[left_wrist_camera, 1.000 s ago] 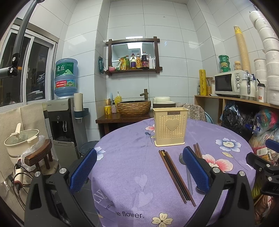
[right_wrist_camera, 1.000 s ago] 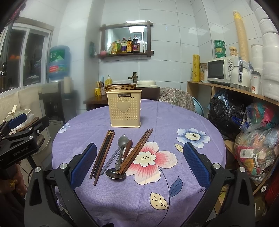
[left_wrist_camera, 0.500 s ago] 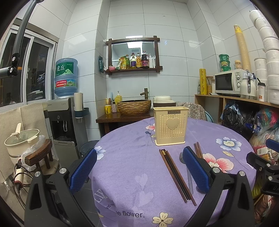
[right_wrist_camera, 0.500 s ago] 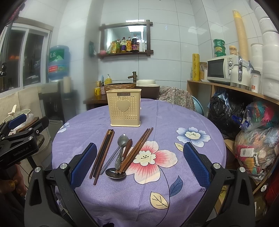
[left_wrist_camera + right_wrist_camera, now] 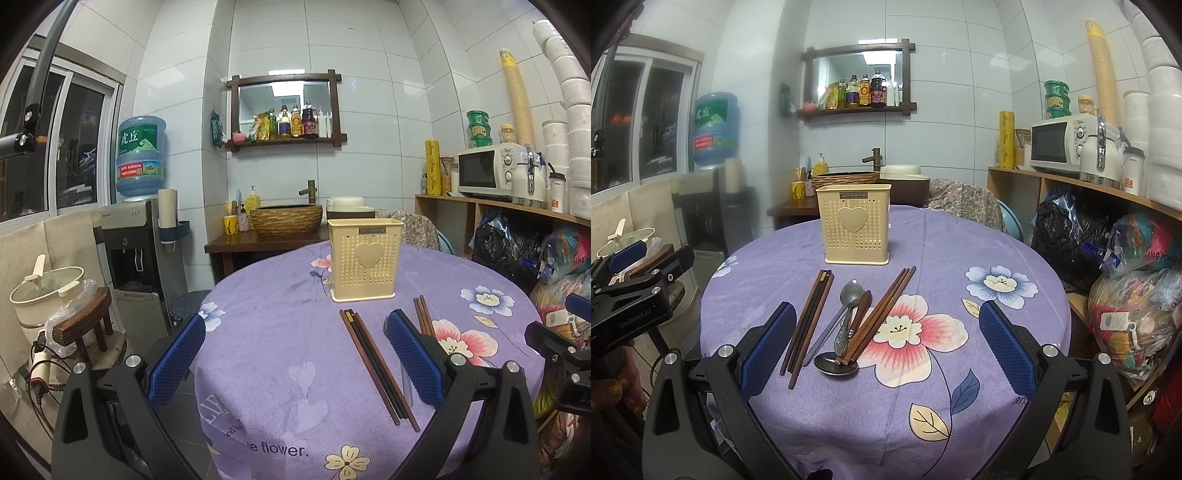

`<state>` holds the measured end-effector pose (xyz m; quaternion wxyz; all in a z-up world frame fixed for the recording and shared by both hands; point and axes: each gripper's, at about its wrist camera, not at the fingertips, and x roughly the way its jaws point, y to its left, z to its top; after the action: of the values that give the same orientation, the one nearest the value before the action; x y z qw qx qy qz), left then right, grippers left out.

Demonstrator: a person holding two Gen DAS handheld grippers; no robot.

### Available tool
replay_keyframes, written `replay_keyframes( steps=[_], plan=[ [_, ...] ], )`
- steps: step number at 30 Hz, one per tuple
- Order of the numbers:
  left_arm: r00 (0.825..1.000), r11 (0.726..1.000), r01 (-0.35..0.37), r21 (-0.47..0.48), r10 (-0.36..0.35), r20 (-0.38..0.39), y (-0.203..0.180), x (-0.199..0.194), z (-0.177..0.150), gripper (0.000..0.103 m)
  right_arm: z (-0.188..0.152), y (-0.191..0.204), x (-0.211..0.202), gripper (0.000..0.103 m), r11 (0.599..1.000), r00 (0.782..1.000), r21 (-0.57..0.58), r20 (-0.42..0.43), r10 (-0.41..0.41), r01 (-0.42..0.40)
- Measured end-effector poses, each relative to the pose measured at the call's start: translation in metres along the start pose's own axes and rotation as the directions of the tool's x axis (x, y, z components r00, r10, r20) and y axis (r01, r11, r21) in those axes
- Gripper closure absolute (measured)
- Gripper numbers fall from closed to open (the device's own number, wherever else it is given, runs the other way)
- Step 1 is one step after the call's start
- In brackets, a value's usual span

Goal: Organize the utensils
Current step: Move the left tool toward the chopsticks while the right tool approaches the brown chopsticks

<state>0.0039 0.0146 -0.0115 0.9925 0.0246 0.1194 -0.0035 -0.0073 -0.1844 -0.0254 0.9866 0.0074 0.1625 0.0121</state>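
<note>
Round desk (image 5: 960,236) under a purple flowered cloth, seen from both wrist views. Near its far side, upright, a cream perforated utensil holder (image 5: 854,224) with a heart on its front, nothing visible sticking out of its top. In front of the holder, flat on the cloth, a loose cluster of utensils: a dark bundle of chopsticks (image 5: 809,319) on the left, a metal spoon (image 5: 846,301) with bowl toward the holder, a second spoon (image 5: 835,363) with bowl toward the camera, a wooden spoon (image 5: 862,306) between them, and a brown bundle of chopsticks (image 5: 882,314) on the right, tips resting on the near spoon's bowl. Right gripper (image 5: 886,343) low over the near edge of the desk, jaws spread wide, empty, blue pads either side of the cluster and touching none of it. Left gripper (image 5: 293,360) likewise wide apart and empty, off to the left of the utensils, right pad overlapping the spoons in view, dark chopsticks just inside it.
</note>
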Motion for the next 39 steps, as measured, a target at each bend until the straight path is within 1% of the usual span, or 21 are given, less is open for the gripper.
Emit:
replay_keyframes(
  steps=[2, 6, 7, 10, 13, 15, 16, 17, 19, 21, 23, 25, 27, 29, 33, 36, 38, 39],
  plan=[
    [0.999, 1.0, 0.014, -0.014, -0.015, -0.039, 0.002, 0.005, -0.001, 0.005, 0.0, 0.0, 0.003, 0.005, 1.0, 1.0, -0.004, -0.012, -0.007, 0.007],
    [0.995, 0.999, 0.021, -0.029, -0.024, -0.1, 0.005, 0.016, -0.006, 0.005, -0.002, -0.007, 0.016, 0.005, 1.0, 0.998, 0.005, -0.061, -0.02, 0.021],
    [0.993, 0.999, 0.013, -0.03, -0.017, -0.119, 0.006, 0.019, -0.007, 0.005, -0.003, -0.008, 0.019, 0.005, 1.0, 0.997, 0.003, -0.073, -0.024, 0.024],
    [0.985, 1.0, -0.005, -0.019, 0.002, -0.171, 0.01, 0.031, -0.01, 0.005, -0.004, -0.02, 0.039, 0.005, 1.0, 0.99, 0.013, -0.142, -0.016, 0.019],
    [0.971, 1.0, -0.015, 0.0, 0.015, -0.238, 0.015, 0.05, -0.012, 0.005, -0.007, -0.04, 0.064, 0.005, 0.997, 0.975, 0.058, -0.219, -0.039, 0.053],
    [0.956, 1.0, -0.013, 0.022, 0.019, -0.291, 0.016, 0.068, -0.01, 0.005, -0.009, -0.049, 0.082, 0.005, 0.995, 0.963, 0.072, -0.262, -0.053, 0.074],
    [0.945, 0.999, -0.003, 0.039, 0.016, -0.325, 0.015, 0.08, -0.008, 0.005, -0.009, -0.053, 0.094, 0.005, 0.994, 0.953, 0.071, -0.295, -0.063, 0.088],
    [0.939, 0.999, 0.001, 0.05, 0.016, -0.343, 0.013, 0.087, -0.007, 0.005, -0.009, -0.054, 0.103, 0.005, 0.993, 0.945, 0.062, -0.319, -0.076, 0.1],
    [0.918, 0.997, 0.026, 0.074, 0.006, -0.397, 0.006, 0.108, -0.005, 0.005, -0.008, -0.053, 0.122, 0.005, 0.993, 0.927, 0.044, -0.364, -0.089, 0.113],
    [0.9, 0.995, 0.064, 0.08, -0.023, -0.435, 0.0, 0.121, -0.006, 0.005, -0.008, -0.052, 0.14, 0.005, 0.994, 0.911, 0.047, -0.406, -0.069, 0.096],
    [0.879, 0.991, 0.108, 0.083, -0.056, -0.474, -0.011, 0.135, -0.008, 0.005, -0.009, -0.048, 0.155, 0.005, 0.996, 0.899, 0.051, -0.436, -0.044, 0.073],
    [0.864, 0.986, 0.138, 0.096, -0.072, -0.498, -0.021, 0.144, -0.012, 0.005, -0.009, -0.042, 0.17, 0.005, 0.997, 0.878, 0.053, -0.477, -0.027, 0.059],
    [0.856, 0.983, 0.154, 0.102, -0.081, -0.51, -0.026, 0.149, -0.014, 0.005, -0.009, -0.037, 0.178, 0.005, 0.997, 0.869, 0.057, -0.494, -0.01, 0.045],
    [0.85, 0.981, 0.163, 0.108, -0.084, -0.52, -0.032, 0.154, -0.016, 0.005, -0.009, -0.032, 0.185, 0.005, 0.998, 0.862, 0.04, -0.507, -0.022, 0.049],
    [0.833, 0.976, 0.182, 0.115, -0.091, -0.546, -0.041, 0.164, -0.016, 0.005, -0.011, -0.026, 0.198, 0.005, 0.998, 0.84, 0.021, -0.541, -0.034, 0.054],
    [0.83, 0.974, 0.171, 0.151, -0.06, -0.554, -0.046, 0.17, -0.02, 0.005, -0.011, -0.025, 0.202, 0.005, 0.998, 0.836, 0.01, -0.546, -0.049, 0.065],
    [0.824, 0.973, 0.169, 0.156, -0.053, -0.564, -0.047, 0.174, -0.022, 0.005, -0.01, -0.024, 0.204, 0.005, 0.998, 0.832, 0.003, -0.552, -0.051, 0.063],
    [0.817, 0.973, 0.17, 0.155, -0.051, -0.574, -0.048, 0.177, -0.024, 0.005, -0.009, -0.024, 0.205, 0.005, 0.998, 0.83, 0.003, -0.556, -0.047, 0.059]
  ],
)
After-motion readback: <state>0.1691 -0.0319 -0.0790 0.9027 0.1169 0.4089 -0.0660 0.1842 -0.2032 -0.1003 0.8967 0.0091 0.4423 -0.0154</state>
